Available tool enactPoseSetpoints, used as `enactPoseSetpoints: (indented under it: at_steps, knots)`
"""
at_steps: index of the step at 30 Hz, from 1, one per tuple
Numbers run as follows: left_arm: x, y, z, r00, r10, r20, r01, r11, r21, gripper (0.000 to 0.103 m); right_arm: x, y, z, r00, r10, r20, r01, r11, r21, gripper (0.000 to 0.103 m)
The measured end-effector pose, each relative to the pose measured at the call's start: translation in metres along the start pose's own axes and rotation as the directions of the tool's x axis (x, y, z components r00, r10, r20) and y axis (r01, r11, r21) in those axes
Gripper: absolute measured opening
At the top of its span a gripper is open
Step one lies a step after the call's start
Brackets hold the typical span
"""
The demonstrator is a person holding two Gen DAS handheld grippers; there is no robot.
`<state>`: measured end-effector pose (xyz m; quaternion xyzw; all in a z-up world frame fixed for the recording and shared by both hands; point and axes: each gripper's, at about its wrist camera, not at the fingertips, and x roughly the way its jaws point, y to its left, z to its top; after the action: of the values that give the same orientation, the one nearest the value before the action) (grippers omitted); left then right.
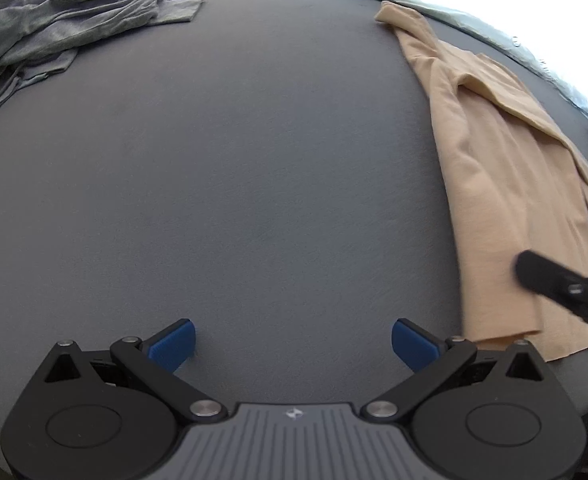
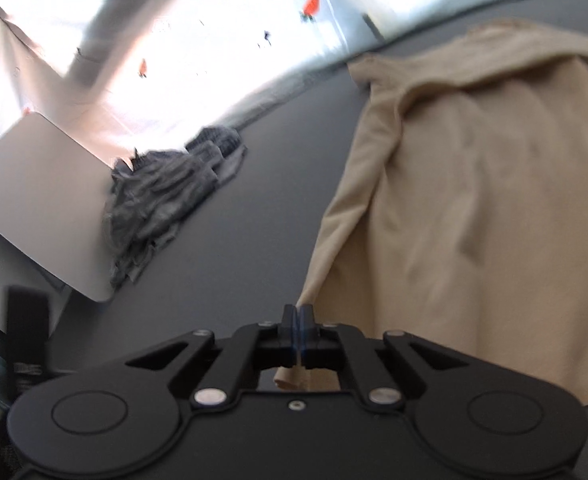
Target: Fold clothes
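- Closest to the lens is the right gripper (image 2: 297, 314), black with blue pads, pinched fully closed on a corner of the tan knit garment (image 2: 473, 208); a bit of the fabric pokes out behind the jaws.
- The left gripper (image 1: 292, 344) is wide open with nothing in it, hovering over bare dark grey table surface (image 1: 254, 160).
- The tan piece lies on the table's right side, just beside the left claw. Its long axis runs from the near edge away toward the far edge, with a flap folded along its right side.
- Looks like the lifting-a-corner stage of a fold. My guess: next, the left claw needs to grab the other near corner so both can carry the hem over.
- A crumpled grey clothes pile (image 1: 54, 20) waits at the far left, well apart.
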<state>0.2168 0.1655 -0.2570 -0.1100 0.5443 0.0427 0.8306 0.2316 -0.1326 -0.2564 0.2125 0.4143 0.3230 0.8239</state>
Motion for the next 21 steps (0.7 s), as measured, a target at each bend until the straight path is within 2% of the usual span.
enactPoseSetpoints:
  at_steps: [4,9,14,21]
  knots:
    - [-0.001,-0.01,0.006,1.0,-0.028,0.007,0.028,0.999,0.044,0.103,-0.025,-0.009,0.01,0.998,-0.023,0.053,0.022,0.999,0.03,0.002]
    - [0.001,-0.029,0.01,0.999,-0.048,0.013,0.046,0.992,0.119,0.103,-0.042,-0.037,0.011,0.989,-0.135,0.066,0.131,0.989,0.071,0.002]
    - [0.003,-0.044,0.008,0.998,-0.055,-0.001,0.054,0.984,0.168,0.103,-0.044,-0.068,-0.001,0.971,-0.234,0.044,0.228,0.966,0.12,0.001]
    - [0.007,-0.058,0.007,0.999,-0.046,-0.011,0.048,0.979,0.198,0.103,-0.033,-0.089,-0.009,0.969,-0.247,0.002,0.244,0.958,0.149,0.002]
